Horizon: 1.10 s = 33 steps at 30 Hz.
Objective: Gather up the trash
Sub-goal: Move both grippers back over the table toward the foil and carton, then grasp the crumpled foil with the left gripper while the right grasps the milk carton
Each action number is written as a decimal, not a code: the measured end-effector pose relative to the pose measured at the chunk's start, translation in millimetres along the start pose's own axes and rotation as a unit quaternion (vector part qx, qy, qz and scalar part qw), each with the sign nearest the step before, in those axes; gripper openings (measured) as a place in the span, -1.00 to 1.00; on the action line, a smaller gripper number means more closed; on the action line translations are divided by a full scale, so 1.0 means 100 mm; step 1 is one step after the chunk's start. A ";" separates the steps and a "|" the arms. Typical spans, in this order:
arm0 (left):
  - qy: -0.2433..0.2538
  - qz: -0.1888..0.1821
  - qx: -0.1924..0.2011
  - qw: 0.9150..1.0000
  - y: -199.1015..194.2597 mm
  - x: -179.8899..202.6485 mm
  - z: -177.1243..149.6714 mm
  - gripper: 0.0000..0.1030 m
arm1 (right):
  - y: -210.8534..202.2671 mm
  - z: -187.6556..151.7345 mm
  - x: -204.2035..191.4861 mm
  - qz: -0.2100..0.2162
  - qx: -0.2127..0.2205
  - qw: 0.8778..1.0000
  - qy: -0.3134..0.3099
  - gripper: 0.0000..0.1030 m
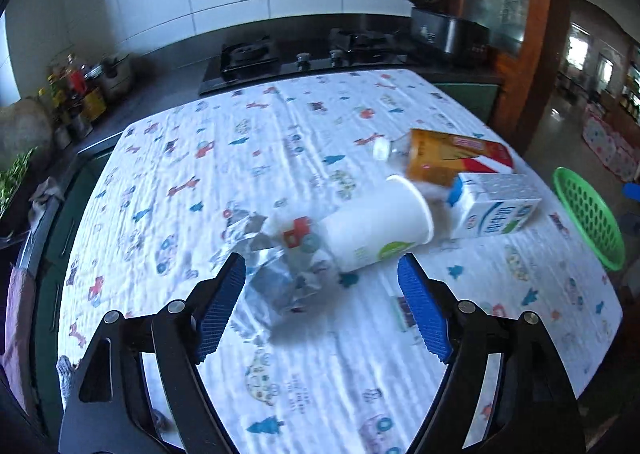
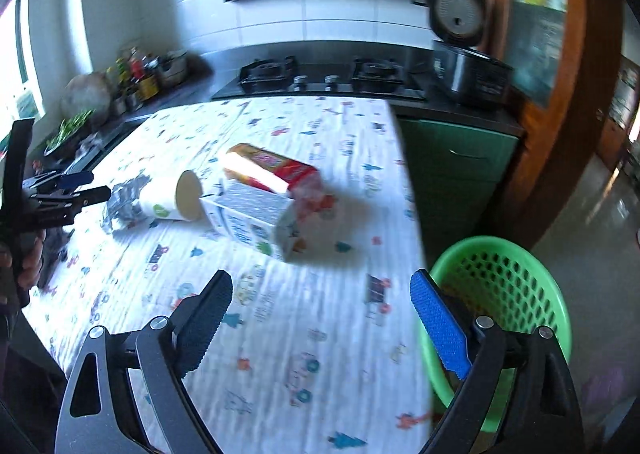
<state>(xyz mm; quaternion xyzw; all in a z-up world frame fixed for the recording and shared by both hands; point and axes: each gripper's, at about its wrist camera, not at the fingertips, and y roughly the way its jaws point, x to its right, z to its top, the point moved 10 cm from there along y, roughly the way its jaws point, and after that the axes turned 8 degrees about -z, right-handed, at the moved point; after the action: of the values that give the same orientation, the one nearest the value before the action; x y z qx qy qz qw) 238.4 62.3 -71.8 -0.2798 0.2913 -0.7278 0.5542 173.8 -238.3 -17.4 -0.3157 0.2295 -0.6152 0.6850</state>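
Currently, the trash lies clustered on the patterned tablecloth (image 1: 280,141): a crumpled foil wrapper (image 1: 264,254), a paper cup (image 1: 376,230) on its side, a milk carton (image 1: 496,205), an orange box (image 1: 452,157) and a clear bottle (image 1: 384,149) partly hidden behind the box. The green basket (image 2: 516,286) stands off the table's right edge, beside the right gripper (image 2: 320,330).

The left gripper (image 1: 320,306) hovers just short of the foil wrapper with its fingers spread wide and nothing between them. The wrapper lies ahead and slightly toward the left finger (image 1: 220,310); the cup lies just beyond it, touching it or nearly so. The cup's long axis runs diagonally, with the base toward the left gripper and the open mouth toward the carton.

The right gripper is likewise spread and empty. The carton lies well ahead of it, long axis angled left to right.

Judgement: the left gripper is nearer the wrapper and cup; the right is nearer the carton and the basket. A forward reach by the left fingers would straddle the wrapper first.
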 end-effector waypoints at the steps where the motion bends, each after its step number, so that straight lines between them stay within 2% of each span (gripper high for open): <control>1: -0.008 0.004 -0.004 1.000 0.03 -0.09 -0.02 0.52 | 0.04 0.03 -0.08 0.005 -0.002 1.000 -0.007 0.70; 6: -0.052 -0.010 -0.027 0.998 0.21 -0.45 -0.14 0.53 | 0.24 0.11 -0.32 0.018 -0.021 0.999 -0.033 0.70; 11: -0.070 -0.055 -0.045 0.995 0.45 -0.51 -0.20 0.53 | 0.39 0.16 -0.53 0.023 -0.035 0.997 -0.069 0.70; 19: -0.074 -0.087 -0.056 0.992 0.64 -0.51 -0.24 0.51 | 0.68 0.23 -0.78 0.044 -0.066 0.991 -0.112 0.70; 22: -0.058 -0.089 -0.058 0.993 0.66 -0.49 -0.25 0.35 | 0.79 0.25 -0.87 0.047 -0.074 0.987 -0.134 0.70; 24: -0.051 -0.086 -0.056 0.993 0.67 -0.50 -0.25 0.14 | 0.84 0.27 -0.93 0.047 -0.077 0.985 -0.150 0.70; 26: -0.049 -0.087 -0.054 0.994 0.65 -0.51 -0.26 0.00 | 0.91 0.30 -1.00 0.052 -0.078 0.982 -0.165 0.70; 27: -0.048 -0.085 -0.052 0.994 0.64 -0.52 -0.27 -0.14 | 0.93 0.32 -1.03 0.054 -0.080 0.981 -0.170 0.70; 33: -0.041 -0.081 -0.051 0.995 0.57 -0.53 -0.31 -0.44 | 1.18 0.35 -1.21 0.054 -0.096 0.970 -0.217 0.70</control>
<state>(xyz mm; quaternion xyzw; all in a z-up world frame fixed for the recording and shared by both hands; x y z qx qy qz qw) 264.4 104.8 -139.2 -0.3601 0.2814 -0.7426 0.4896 264.0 -108.2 -86.8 -0.4934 0.1503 -0.4694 0.7167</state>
